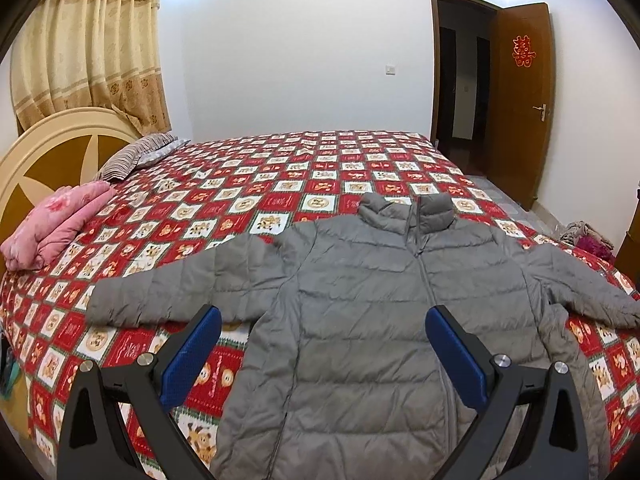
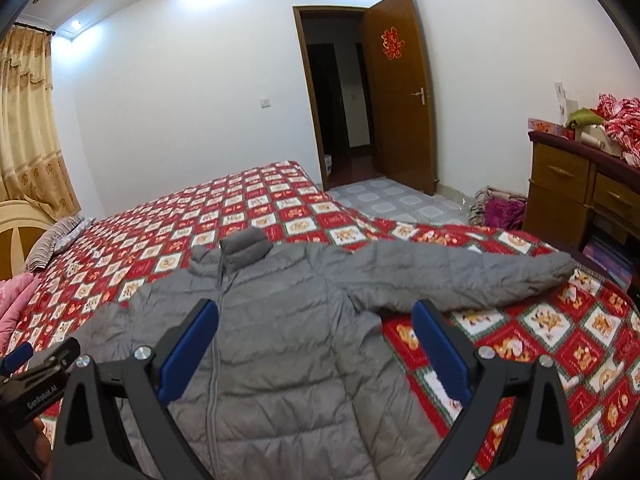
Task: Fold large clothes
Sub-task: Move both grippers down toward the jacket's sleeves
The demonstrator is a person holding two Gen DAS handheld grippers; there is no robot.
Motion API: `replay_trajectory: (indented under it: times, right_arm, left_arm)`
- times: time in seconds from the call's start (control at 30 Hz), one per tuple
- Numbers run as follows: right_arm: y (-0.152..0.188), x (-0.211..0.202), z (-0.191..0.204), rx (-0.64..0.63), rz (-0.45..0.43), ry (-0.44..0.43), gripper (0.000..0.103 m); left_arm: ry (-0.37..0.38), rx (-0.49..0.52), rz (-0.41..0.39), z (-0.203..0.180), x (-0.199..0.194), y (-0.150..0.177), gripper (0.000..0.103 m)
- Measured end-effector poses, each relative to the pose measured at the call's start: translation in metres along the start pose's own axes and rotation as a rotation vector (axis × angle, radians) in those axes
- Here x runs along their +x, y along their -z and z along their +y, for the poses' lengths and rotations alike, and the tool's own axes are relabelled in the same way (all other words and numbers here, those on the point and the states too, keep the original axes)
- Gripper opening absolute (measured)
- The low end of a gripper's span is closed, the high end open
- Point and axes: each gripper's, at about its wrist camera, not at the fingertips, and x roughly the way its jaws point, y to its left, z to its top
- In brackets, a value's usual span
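A grey quilted puffer jacket (image 1: 360, 312) lies flat and face up on the bed, zipped, collar away from me, both sleeves spread out sideways. It also shows in the right wrist view (image 2: 288, 332). My left gripper (image 1: 323, 316) is open and empty, held above the jacket's left half near its left sleeve (image 1: 168, 288). My right gripper (image 2: 315, 310) is open and empty, held above the jacket's right side, near where the right sleeve (image 2: 460, 276) joins the body. The left gripper's body (image 2: 36, 384) shows at the lower left of the right wrist view.
The bed has a red checked cover (image 1: 280, 184). A pink folded blanket (image 1: 52, 228) and a striped pillow (image 1: 132, 156) lie by the headboard (image 1: 44, 160). A wooden dresser (image 2: 580, 196), clothes on the floor (image 2: 500, 208) and an open door (image 2: 400, 92) stand on the right.
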Motion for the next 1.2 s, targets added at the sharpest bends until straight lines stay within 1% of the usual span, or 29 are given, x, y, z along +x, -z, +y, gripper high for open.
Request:
replay_trajectory:
  times: [0.1, 0.3, 0.47, 0.57, 0.67, 0.77, 0.8, 0.87, 0.9, 0.93, 1.0, 1.03, 1.07, 1.1, 1.17, 1.2]
  right_arm:
    - [-0.003, 0.006, 0.002, -0.003, -0.001, -0.003, 0.099]
    - [-0.004, 0.015, 0.003, -0.015, 0.010, 0.005, 0.099]
    - [-0.001, 0.021, -0.005, 0.001, 0.027, 0.007, 0.099]
    - [-0.002, 0.024, -0.013, -0.002, 0.027, 0.029, 0.099]
    - [-0.003, 0.031, -0.029, 0.006, 0.030, 0.059, 0.099]
    - [-0.009, 0.043, -0.060, 0.031, 0.035, 0.120, 0.099]
    - [-0.012, 0.047, -0.072, 0.047, 0.033, 0.142, 0.099]
    - [-0.022, 0.055, -0.110, 0.118, 0.022, 0.199, 0.099]
    - [-0.028, 0.058, -0.129, 0.156, 0.006, 0.225, 0.099]
    - [-0.038, 0.061, -0.156, 0.209, -0.019, 0.264, 0.099]
    - [-0.051, 0.067, -0.199, 0.294, -0.048, 0.302, 0.099]
    - [-0.054, 0.070, -0.214, 0.330, -0.050, 0.314, 0.099]
    - [-0.056, 0.075, -0.237, 0.387, -0.050, 0.343, 0.099]
    - [-0.055, 0.083, -0.260, 0.441, -0.035, 0.365, 0.099]
    - [-0.046, 0.099, -0.288, 0.504, 0.023, 0.372, 0.093]
    - [-0.040, 0.108, -0.298, 0.532, 0.058, 0.377, 0.086]
  left_arm:
    - [0.000, 0.002, 0.005, -0.002, 0.005, -0.004, 0.102]
    - [-0.025, 0.031, 0.001, -0.006, 0.014, -0.010, 0.102]
    - [-0.019, 0.032, 0.028, -0.011, 0.024, -0.007, 0.102]
    - [-0.019, 0.041, 0.036, -0.014, 0.029, -0.006, 0.102]
    - [-0.010, 0.051, 0.038, -0.017, 0.036, -0.005, 0.102]
    - [0.025, 0.057, 0.046, -0.016, 0.051, -0.005, 0.102]
    - [0.023, 0.059, 0.048, -0.013, 0.058, -0.007, 0.102]
    - [-0.011, 0.073, 0.046, -0.007, 0.075, -0.012, 0.102]
    - [-0.034, 0.082, 0.039, -0.005, 0.082, -0.015, 0.102]
    - [-0.056, 0.092, 0.029, -0.002, 0.089, -0.019, 0.102]
    - [-0.121, 0.115, 0.010, 0.004, 0.108, -0.031, 0.102]
    - [-0.143, 0.113, 0.013, 0.007, 0.117, -0.038, 0.102]
    - [-0.149, 0.106, 0.018, 0.012, 0.126, -0.043, 0.102]
    - [-0.150, 0.090, 0.026, 0.016, 0.136, -0.047, 0.102]
    - [-0.163, 0.061, 0.047, 0.025, 0.156, -0.045, 0.102]
    - [-0.163, 0.055, 0.061, 0.027, 0.165, -0.041, 0.102]
